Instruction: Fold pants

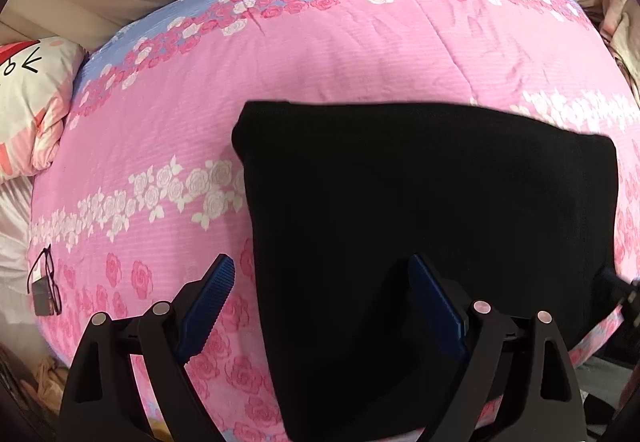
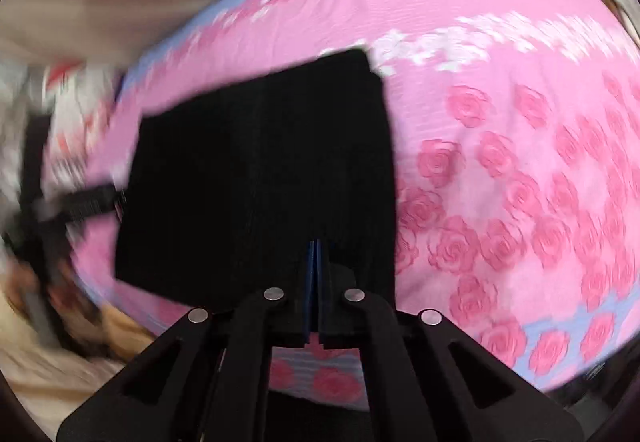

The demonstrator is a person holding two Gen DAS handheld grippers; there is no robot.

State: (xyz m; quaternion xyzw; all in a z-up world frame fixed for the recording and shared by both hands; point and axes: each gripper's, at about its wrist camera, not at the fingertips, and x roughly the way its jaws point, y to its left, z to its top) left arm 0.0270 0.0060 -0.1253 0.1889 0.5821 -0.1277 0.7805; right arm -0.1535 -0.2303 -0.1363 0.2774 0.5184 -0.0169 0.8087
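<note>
The pants (image 1: 420,210) are lying as 1 dark, squared-off stack on the pink flowered quilt (image 1: 168,114), toward the near edge of the bed.

Your left gripper (image 1: 324,294) is hovering with its 2 blue pads spread wide, 1 over bare quilt and 1 over the stack's left part, gripping nothing. Your right gripper (image 2: 318,262) is showing its pads pressed together at the stack's near edge; the picture is blurred and the cloth is black, so you cannot tell whether any fabric is pinched between them.

Handling, as a judgement: the cloth is looking soft, light and limp, so layers are likely to slide or sag if lifted by 1 point. Take hold at 2 corners of the same edge, all layers together.

Room: open quilt is lying beyond and to both sides of the stack. A pillow (image 1: 28,98) and a pair of glasses (image 1: 44,282) are sitting well apart at the left.
</note>
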